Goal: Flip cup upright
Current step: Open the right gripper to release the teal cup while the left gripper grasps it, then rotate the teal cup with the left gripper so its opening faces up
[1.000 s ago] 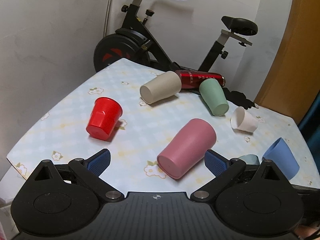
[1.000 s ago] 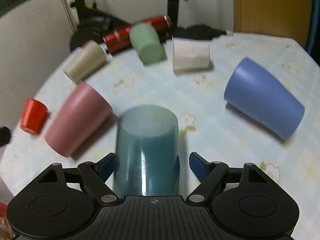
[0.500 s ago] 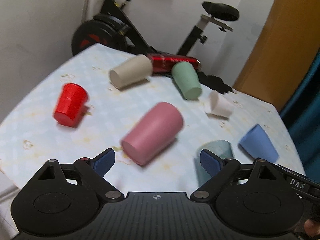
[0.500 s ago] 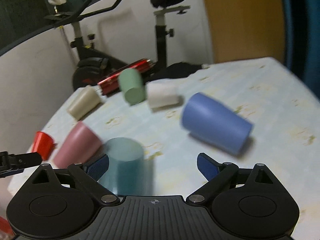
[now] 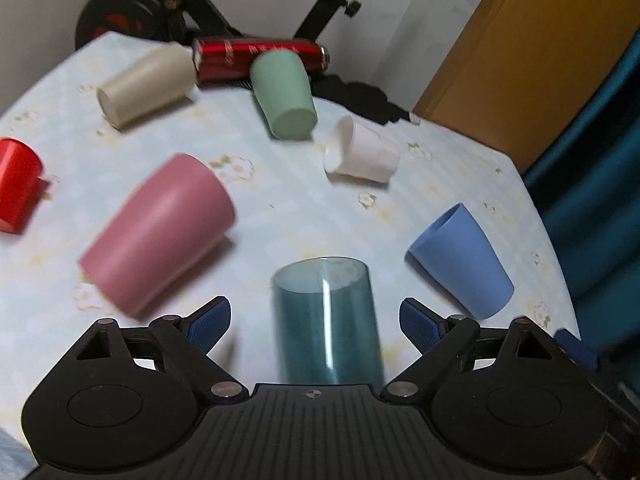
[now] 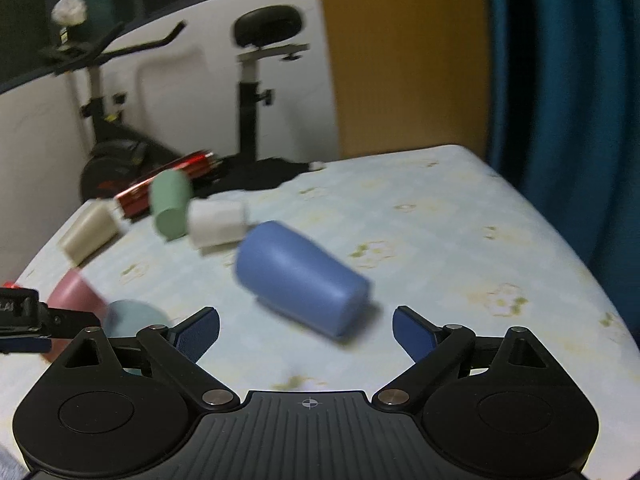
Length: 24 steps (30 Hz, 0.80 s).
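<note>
Teal cup [image 5: 326, 320] stands mouth-down on the desk [image 5: 288, 196], between the wide-open fingers of the left gripper [image 5: 316, 318] but not touched by them — if they close off-centre, the smooth wall may slip out and the cup may roll into the pink cup [image 5: 160, 228] just beside it. Right gripper [image 6: 306, 330] is wide open too, holding nothing, with the blue cup [image 6: 300, 278] lying on its side just ahead — a careless sweep could push it toward the desk edge.
</note>
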Each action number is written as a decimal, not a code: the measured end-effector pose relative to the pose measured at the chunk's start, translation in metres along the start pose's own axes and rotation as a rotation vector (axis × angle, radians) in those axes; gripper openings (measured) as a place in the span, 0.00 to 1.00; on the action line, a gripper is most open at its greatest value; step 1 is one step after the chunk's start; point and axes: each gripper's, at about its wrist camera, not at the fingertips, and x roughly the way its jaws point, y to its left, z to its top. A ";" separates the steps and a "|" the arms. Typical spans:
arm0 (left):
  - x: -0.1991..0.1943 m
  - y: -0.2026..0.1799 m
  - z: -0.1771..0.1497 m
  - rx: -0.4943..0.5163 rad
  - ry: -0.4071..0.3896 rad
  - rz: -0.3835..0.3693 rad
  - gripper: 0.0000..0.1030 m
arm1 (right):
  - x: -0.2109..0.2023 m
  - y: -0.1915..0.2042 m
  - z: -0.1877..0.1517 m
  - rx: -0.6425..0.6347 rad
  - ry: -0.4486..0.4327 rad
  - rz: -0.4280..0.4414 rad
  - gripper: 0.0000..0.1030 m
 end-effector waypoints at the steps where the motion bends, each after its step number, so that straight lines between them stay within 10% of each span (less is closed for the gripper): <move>1: 0.006 -0.002 0.000 0.000 0.015 0.004 0.88 | 0.000 -0.005 -0.001 0.010 -0.004 -0.005 0.88; 24: 0.029 -0.010 -0.011 0.092 0.098 0.004 0.69 | -0.003 -0.013 -0.009 0.029 0.002 0.011 0.87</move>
